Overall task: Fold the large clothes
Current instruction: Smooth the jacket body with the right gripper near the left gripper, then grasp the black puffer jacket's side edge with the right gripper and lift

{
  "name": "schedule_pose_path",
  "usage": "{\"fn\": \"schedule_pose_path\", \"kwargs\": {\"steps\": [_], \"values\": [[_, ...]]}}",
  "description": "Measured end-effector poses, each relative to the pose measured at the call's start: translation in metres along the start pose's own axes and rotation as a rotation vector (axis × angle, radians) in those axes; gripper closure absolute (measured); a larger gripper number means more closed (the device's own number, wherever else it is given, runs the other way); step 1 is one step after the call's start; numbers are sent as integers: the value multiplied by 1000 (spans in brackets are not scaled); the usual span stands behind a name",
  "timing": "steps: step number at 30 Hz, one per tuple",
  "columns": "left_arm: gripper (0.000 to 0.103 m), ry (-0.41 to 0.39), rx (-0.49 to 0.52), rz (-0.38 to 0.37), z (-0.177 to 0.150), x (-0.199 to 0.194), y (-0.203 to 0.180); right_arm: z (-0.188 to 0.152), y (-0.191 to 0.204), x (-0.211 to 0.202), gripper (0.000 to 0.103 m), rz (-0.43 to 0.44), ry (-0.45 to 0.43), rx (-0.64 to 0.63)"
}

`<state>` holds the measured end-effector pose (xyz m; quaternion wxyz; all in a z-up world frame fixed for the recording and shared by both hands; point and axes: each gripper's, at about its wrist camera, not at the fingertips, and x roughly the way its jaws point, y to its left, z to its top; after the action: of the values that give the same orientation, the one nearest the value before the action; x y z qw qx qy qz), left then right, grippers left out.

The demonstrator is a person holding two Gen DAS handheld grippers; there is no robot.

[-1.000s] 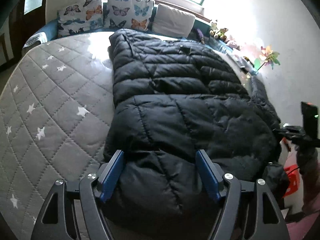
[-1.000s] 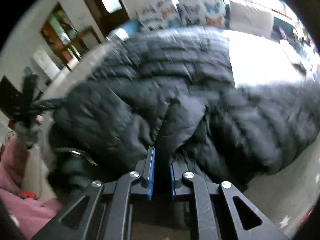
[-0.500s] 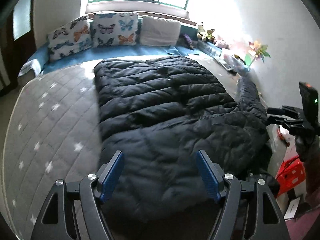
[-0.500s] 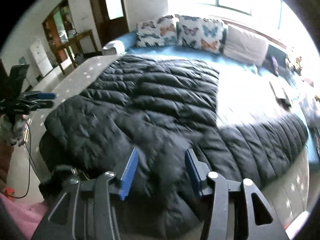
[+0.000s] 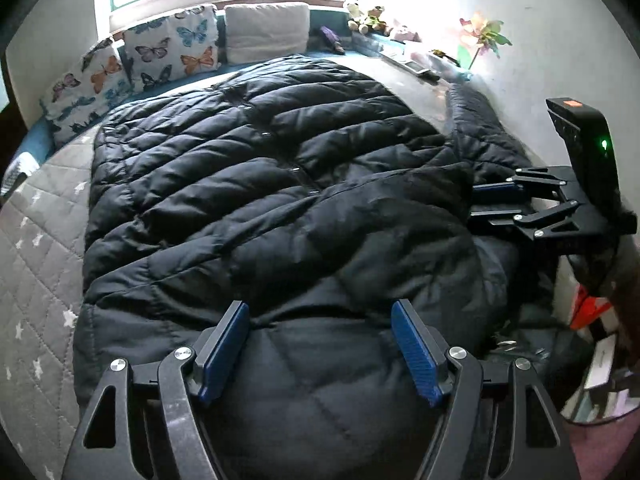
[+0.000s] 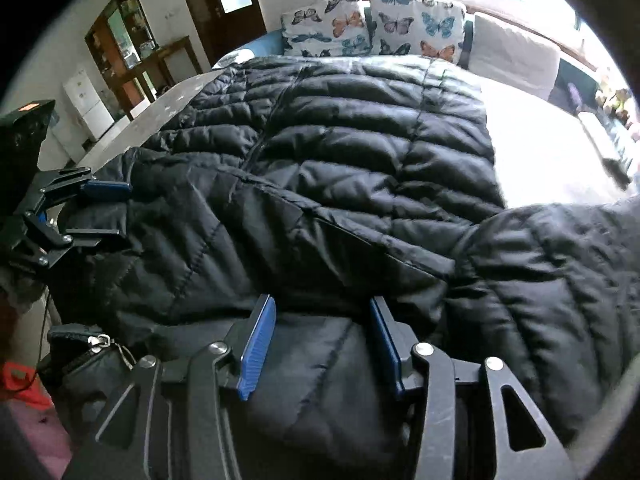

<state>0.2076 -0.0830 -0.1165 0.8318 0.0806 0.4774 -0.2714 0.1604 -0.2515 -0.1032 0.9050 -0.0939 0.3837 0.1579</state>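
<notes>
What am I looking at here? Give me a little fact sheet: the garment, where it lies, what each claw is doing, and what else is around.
garment: black puffer coat, spread flat, one sleeve out to the side
surface: grey star-quilted bed
left claw: open, over the coat's near edge, gripping nothing
right claw: open, over the near edge, gripping nothing
nearby: butterfly pillows and a plain pillow under the window
</notes>
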Motion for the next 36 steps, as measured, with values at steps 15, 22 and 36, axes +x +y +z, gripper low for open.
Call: {"fn": "schedule_pose_path", "kwargs": {"steps": [15, 22, 36], "values": [[26, 54, -8, -103, 44, 21, -42, -12, -138, -98, 49, -57, -214, 317], [26, 89, 50, -130, 63, 45, -78, -42, -263, -84, 49, -112, -122, 645], [26, 128, 120, -182, 89, 81, -113, -60, -301, -41, 44, 210, -178, 879]]}}
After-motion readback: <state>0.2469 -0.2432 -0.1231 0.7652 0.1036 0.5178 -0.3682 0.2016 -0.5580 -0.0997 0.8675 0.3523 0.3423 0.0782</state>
